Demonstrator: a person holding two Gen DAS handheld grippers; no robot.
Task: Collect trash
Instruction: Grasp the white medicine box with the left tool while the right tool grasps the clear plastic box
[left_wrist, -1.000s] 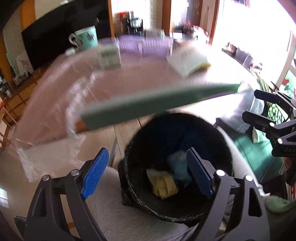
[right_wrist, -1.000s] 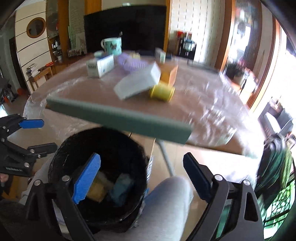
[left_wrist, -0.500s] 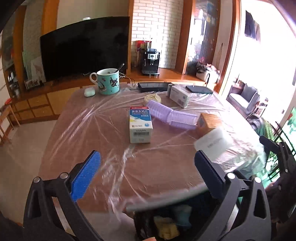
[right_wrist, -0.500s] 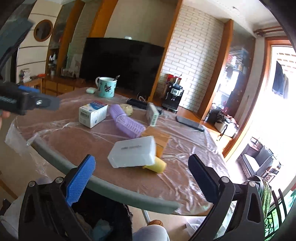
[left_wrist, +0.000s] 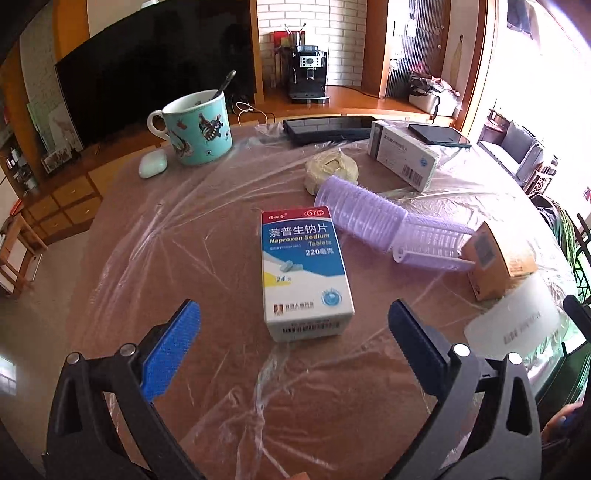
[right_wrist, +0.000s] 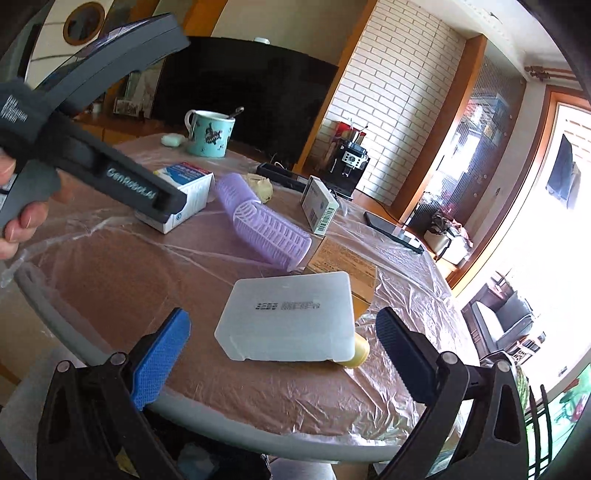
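My left gripper (left_wrist: 295, 339) is open and empty, just in front of a blue-and-white tablet box (left_wrist: 303, 269) lying on the plastic-covered table (left_wrist: 166, 240). My right gripper (right_wrist: 280, 350) is open and empty, with a translucent white plastic box (right_wrist: 291, 317) between its fingers' line. Two purple ribbed cups (left_wrist: 388, 225) lie on their sides; they also show in the right wrist view (right_wrist: 266, 225). A crumpled yellowish wad (left_wrist: 330, 168), a brown carton (left_wrist: 495, 258) and a yellow roll (right_wrist: 360, 350) lie nearby. The black bin is barely visible below the table edge (right_wrist: 207, 461).
A teal mug (left_wrist: 197, 129) with a spoon, a white earbud case (left_wrist: 152, 164), a white medicine box (left_wrist: 402, 153), a tablet (left_wrist: 328, 127) and a phone (left_wrist: 439, 134) sit at the far side. The left gripper's body (right_wrist: 92, 147) crosses the right wrist view.
Both grippers rose from over the black bin to above the table top. They moved forward toward the tablet box and the white plastic box. Both stayed open.
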